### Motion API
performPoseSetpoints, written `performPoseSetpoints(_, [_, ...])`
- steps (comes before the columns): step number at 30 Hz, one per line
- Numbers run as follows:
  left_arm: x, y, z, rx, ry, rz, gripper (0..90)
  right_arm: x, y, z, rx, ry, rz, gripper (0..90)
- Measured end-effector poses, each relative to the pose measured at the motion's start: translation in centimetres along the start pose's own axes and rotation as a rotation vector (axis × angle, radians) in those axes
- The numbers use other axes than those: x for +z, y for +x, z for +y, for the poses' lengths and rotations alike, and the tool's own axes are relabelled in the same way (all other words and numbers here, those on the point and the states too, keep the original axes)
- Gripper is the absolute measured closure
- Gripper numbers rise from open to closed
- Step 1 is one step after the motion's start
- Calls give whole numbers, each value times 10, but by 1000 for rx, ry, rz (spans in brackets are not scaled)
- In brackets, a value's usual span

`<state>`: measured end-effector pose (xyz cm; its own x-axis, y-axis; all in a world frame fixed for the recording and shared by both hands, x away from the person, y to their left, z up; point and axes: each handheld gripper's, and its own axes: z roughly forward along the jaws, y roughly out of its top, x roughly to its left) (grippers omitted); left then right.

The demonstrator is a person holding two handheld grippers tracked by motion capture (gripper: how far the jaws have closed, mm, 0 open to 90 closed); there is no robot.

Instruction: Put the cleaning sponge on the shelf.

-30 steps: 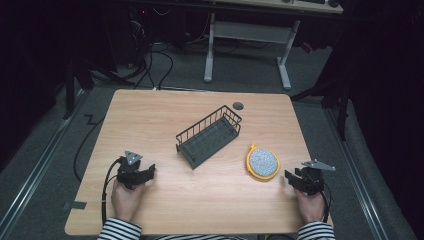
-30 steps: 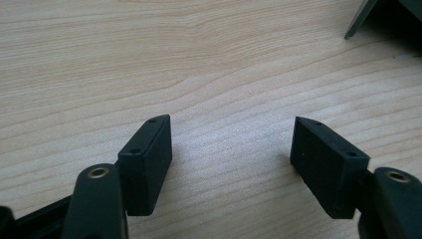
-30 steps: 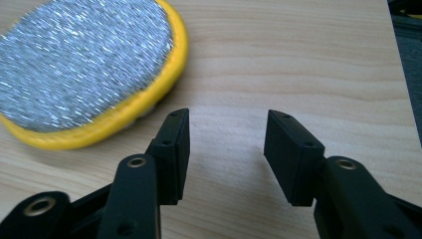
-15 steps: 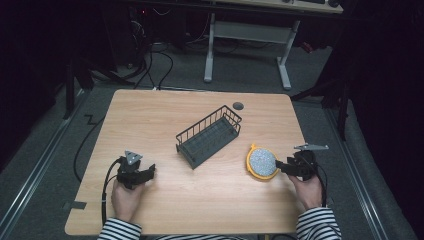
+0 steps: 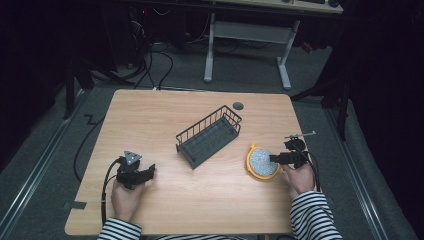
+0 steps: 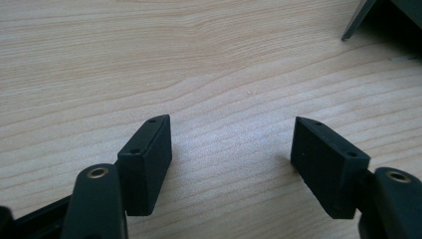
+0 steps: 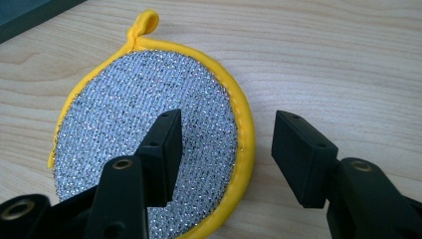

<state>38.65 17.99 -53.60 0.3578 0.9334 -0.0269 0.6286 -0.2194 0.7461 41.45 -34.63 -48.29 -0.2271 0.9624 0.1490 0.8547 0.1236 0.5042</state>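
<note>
A round silver scouring pad (image 5: 261, 162) with a yellow rim and loop lies flat on the table's right side. My right gripper (image 5: 274, 158) stands open at its right edge. In the right gripper view the pad (image 7: 124, 124) lies under the gripper (image 7: 226, 144): one jaw is over the mesh, the other over bare wood, and the yellow rim runs between them. A black wire basket (image 5: 208, 135) sits slanted in the middle. My left gripper (image 5: 151, 170) rests open near the front left, with only wood between its jaws (image 6: 231, 159).
The wooden table (image 5: 150, 115) has a round cable hole (image 5: 238, 105) at its back edge. A corner of the basket (image 6: 383, 20) reaches into the left gripper view. Cables lie on the floor behind the table, by a white desk frame (image 5: 247, 37).
My right gripper has moved left and forward from the table's right edge to the pad's right rim. The left gripper has stayed put.
</note>
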Motion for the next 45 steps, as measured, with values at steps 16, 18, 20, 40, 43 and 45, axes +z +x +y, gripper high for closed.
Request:
performPoseSetpoints(16, [0, 0, 0, 4, 1, 1, 332, 11, -2, 2, 15, 47, 52, 614])
performPoseSetpoints(18, [0, 0, 0, 4, 1, 1, 332, 12, -4, 2, 17, 54, 70, 663])
performPoseSetpoints(20, [0, -1, 0, 8, 2, 5, 332, 11, 0, 2, -16, 57, 49, 715])
performPoseSetpoints(40, [0, -2, 0, 12, 2, 7, 331, -6, 7, 11, -105, -14, 84, 812])
performPoseSetpoints(43, [0, -2, 0, 11, 1, 7, 331, -14, 8, 16, -124, -32, 81, 812])
performPoseSetpoints(45, [1, -2, 0, 11, 1, 8, 331, -16, 8, 17, -126, -37, 79, 812])
